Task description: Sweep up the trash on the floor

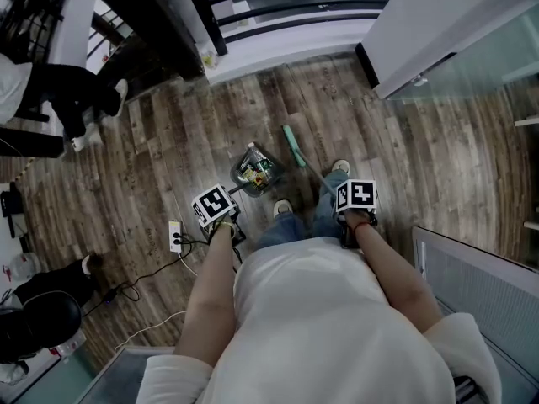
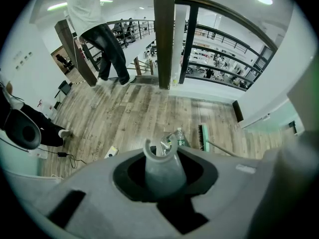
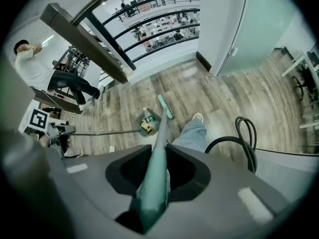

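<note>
Two grippers are each squeezed tight on a long stick. The left gripper [image 2: 162, 161] grips the dustpan handle [image 2: 160, 172], a smooth grey round tube with a curved hook at its top end. The right gripper [image 3: 158, 163] grips the broom handle [image 3: 152, 193], which is thick and green where the jaws pinch it and thinner and paler lower down.

The dustpan [image 1: 238, 177] stands near the middle of the wooden floor [image 1: 168, 141], just in front of the person's shoes [image 1: 283, 207]. It is a small dark scoop. The trash [image 1: 257, 172] is inside it: a clear plastic bottle [image 3: 146, 117] with a label, and some colourful scraps [image 1: 263, 173]. The broom head [image 1: 293, 146] is a long, flat green bar with bristles. It is down at the floor just beside the dustpan, on its right side.

The floor is made of brown and grey planks with a streaky wood pattern. A white power strip [image 1: 175, 236] lies on the floor to the person's left, with a thin black cable [image 1: 143, 276] running off it. A dark square post [image 2: 163, 34] stands at the far edge of the floor, by a black railing [image 1: 278, 7].
</note>
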